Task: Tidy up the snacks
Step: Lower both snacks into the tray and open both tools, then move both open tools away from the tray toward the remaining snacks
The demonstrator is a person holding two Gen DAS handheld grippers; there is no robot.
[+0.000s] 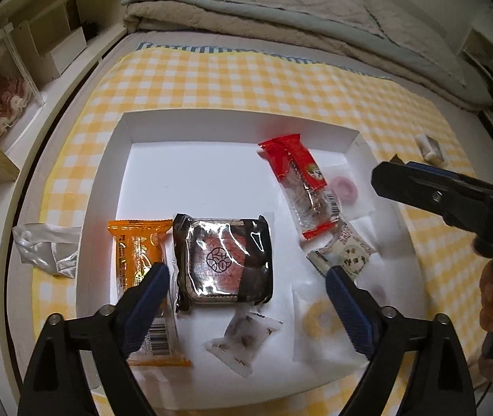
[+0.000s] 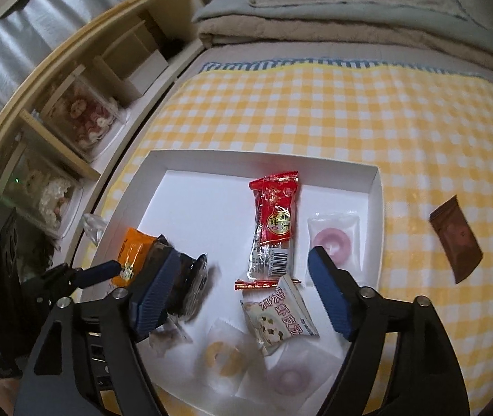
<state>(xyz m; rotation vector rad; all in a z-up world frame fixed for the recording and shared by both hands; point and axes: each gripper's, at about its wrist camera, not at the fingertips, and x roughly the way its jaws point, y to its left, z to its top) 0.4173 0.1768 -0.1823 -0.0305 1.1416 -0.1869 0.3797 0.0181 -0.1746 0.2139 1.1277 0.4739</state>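
Observation:
A shallow white box [image 1: 232, 118] lies on a yellow checked cloth and holds several snacks. Among them are an orange packet [image 1: 142, 270], a black packet with a clear window [image 1: 223, 260], a red packet [image 1: 298, 180], a cookie packet [image 2: 277, 315] and ring candies in clear wrappers [image 2: 331, 239]. My left gripper [image 1: 246, 272] hangs open above the black packet, pads apart from it. My right gripper [image 2: 241, 256] is open over the box's near right part, with nothing between its fingers. A brown packet [image 2: 456, 239] lies outside the box on the cloth.
A small white wrapped item [image 1: 430, 149] lies on the cloth beyond the brown packet. A crumpled silver wrapper [image 1: 45, 249] sits left of the box. Folded blankets [image 1: 281, 10] lie at the back, and wooden shelves [image 2: 83, 79] with clear boxes stand along the left.

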